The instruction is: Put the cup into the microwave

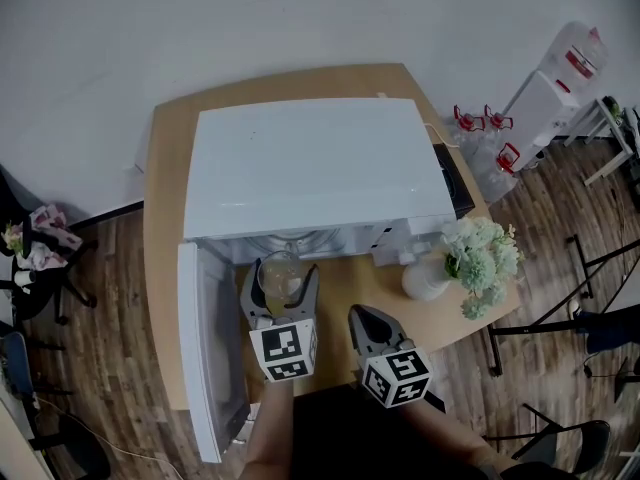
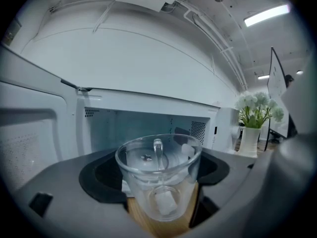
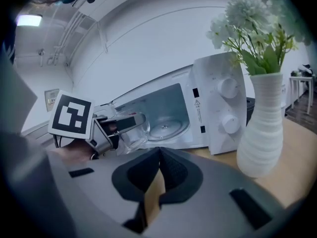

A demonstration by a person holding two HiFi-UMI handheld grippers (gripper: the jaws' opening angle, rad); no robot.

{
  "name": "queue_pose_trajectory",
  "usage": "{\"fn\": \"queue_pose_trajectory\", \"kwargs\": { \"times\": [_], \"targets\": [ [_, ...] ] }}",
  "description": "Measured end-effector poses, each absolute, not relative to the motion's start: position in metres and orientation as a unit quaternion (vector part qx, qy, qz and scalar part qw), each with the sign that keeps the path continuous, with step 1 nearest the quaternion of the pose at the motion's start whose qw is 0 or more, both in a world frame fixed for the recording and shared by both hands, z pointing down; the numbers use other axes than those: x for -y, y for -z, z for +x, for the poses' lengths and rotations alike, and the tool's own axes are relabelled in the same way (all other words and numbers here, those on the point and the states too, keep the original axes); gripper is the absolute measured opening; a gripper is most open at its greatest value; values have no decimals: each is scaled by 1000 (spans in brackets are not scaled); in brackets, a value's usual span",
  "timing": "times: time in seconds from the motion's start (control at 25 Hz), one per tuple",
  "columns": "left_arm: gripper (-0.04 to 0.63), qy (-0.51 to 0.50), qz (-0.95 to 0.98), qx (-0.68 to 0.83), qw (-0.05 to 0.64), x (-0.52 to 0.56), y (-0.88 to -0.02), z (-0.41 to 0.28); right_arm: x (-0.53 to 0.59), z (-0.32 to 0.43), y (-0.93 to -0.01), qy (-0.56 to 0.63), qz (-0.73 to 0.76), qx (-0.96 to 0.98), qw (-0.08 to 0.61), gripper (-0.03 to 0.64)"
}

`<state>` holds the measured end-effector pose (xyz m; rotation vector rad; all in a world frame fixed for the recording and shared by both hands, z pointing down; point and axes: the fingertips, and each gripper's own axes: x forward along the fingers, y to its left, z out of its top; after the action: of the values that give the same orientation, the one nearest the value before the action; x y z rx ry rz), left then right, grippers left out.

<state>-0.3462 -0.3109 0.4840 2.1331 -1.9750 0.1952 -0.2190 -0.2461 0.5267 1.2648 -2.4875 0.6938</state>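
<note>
A clear glass cup [image 1: 280, 279] [image 2: 159, 182] is held between the jaws of my left gripper [image 1: 279, 293] [image 2: 159, 192], just in front of the open white microwave [image 1: 318, 173] [image 2: 148, 123]. The cup [image 3: 132, 129] hangs above the wooden table, its handle turned toward the cavity. The microwave door [image 1: 205, 348] is swung out to the left, and the glass turntable [image 3: 166, 128] shows inside. My right gripper [image 1: 370, 330] [image 3: 158, 165] is shut with nothing in it, to the right of the left gripper [image 3: 106, 130] and back from the oven.
A white vase of pale flowers [image 1: 470, 263] [image 3: 260, 108] stands on the wooden table [image 1: 165, 228] right of the microwave's control panel [image 3: 223, 108]. Water jugs and a dispenser [image 1: 545, 93] stand on the floor at right. A chair [image 1: 40, 258] is at left.
</note>
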Motion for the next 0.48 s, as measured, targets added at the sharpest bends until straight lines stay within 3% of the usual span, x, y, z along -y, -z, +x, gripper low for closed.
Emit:
{"fn": "queue_pose_trajectory", "kwargs": {
  "times": [0.48],
  "targets": [
    [408, -84, 736, 666, 82, 369, -494, -356, 252, -214, -537, -251, 466, 837, 138, -6]
  ]
}}
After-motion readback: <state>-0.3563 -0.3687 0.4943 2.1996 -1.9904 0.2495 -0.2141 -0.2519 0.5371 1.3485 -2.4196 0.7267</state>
